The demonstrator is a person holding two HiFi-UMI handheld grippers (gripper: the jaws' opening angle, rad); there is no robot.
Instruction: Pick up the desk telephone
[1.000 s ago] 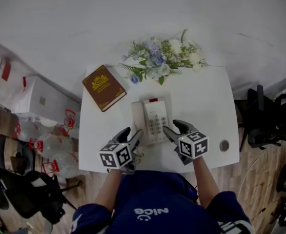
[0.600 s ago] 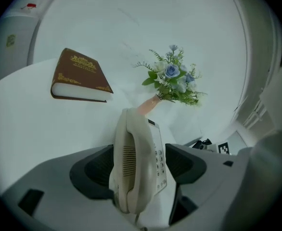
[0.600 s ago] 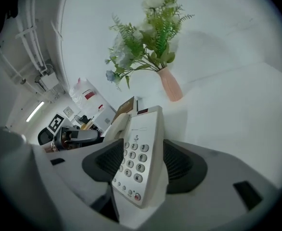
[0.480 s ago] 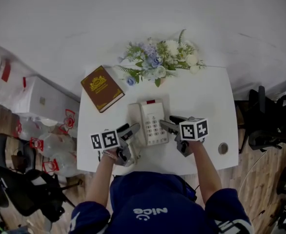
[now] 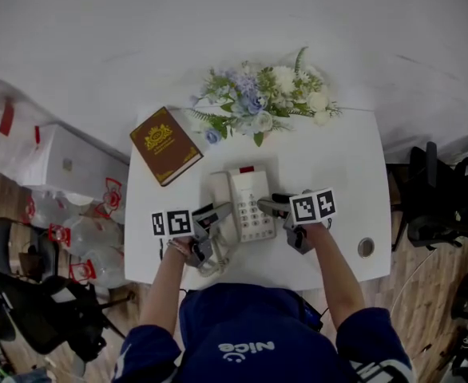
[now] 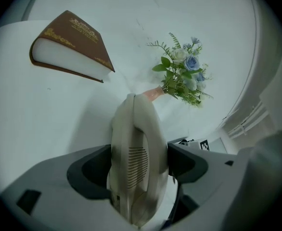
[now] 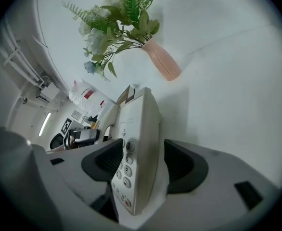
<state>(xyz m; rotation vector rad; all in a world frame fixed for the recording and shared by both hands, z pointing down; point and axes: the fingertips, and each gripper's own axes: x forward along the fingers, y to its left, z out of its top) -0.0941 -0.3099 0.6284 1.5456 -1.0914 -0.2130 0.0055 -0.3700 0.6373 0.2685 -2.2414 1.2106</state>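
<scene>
Left gripper (image 5: 216, 215) has its jaws spread, having just been opening, with the handset (image 6: 137, 150) of the desk telephone (image 5: 248, 202) between them, filling nearly all the gap; right gripper (image 5: 272, 207) is likewise spread, its jaws also having just been opening, and straddles the keypad (image 7: 126, 170) edge of the phone's base; the telephone lies flat on the white table (image 5: 338, 162), near its front edge, between the two grippers; a brown book (image 5: 165, 144) lies well apart at the back left; a pink vase (image 7: 163, 59) of flowers (image 5: 264, 98) sits behind the phone.
</scene>
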